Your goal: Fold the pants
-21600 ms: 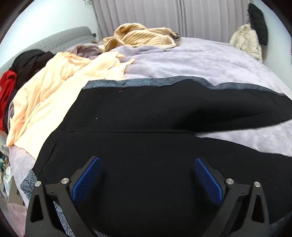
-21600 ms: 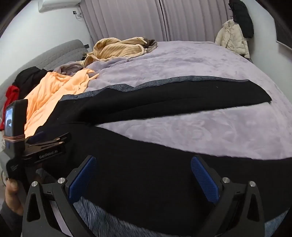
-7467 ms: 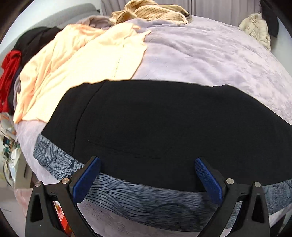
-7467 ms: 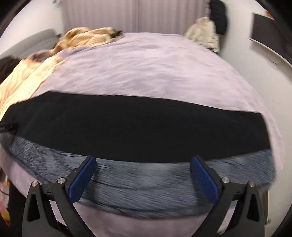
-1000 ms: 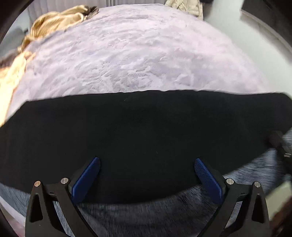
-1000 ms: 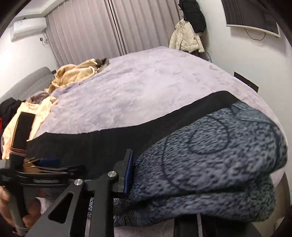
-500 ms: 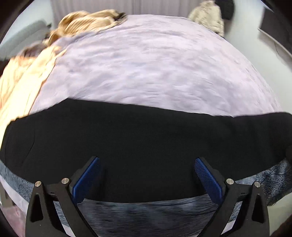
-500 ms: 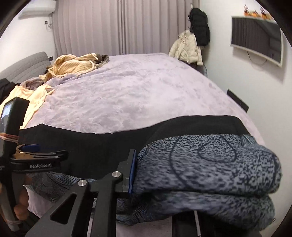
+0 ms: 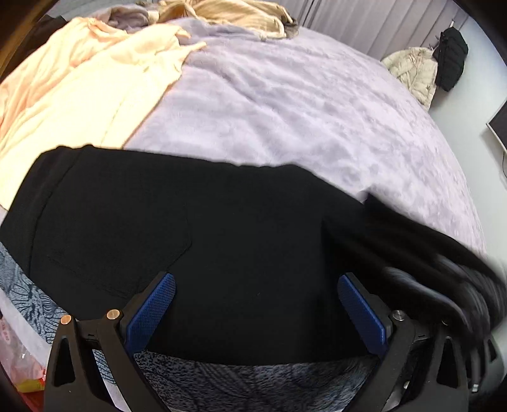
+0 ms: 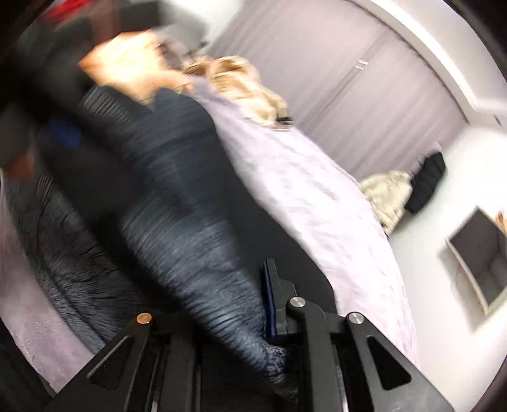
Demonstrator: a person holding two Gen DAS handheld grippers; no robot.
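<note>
On the purple bed (image 9: 285, 104), we're folding black pants (image 9: 221, 222)
We're keeping left gripper (image 9: 256, 312) spread wide, empty, while right gripper (image 10: 240, 317) is clamping the grey-lined pant fabric

Pants (image 9: 196, 234) lie across bed (image 9: 310, 107) at near edge, 6 o'clock, w/ patterned cloth (image 9: 253, 383) under their near hem; garment heap (image 9: 79, 82) on bed at 10 o'clock, 2nd heap (image 9: 228, 12) at 12, jackets (image 9: 415, 73) off bed's far corner at 2 o'clock.
</note>
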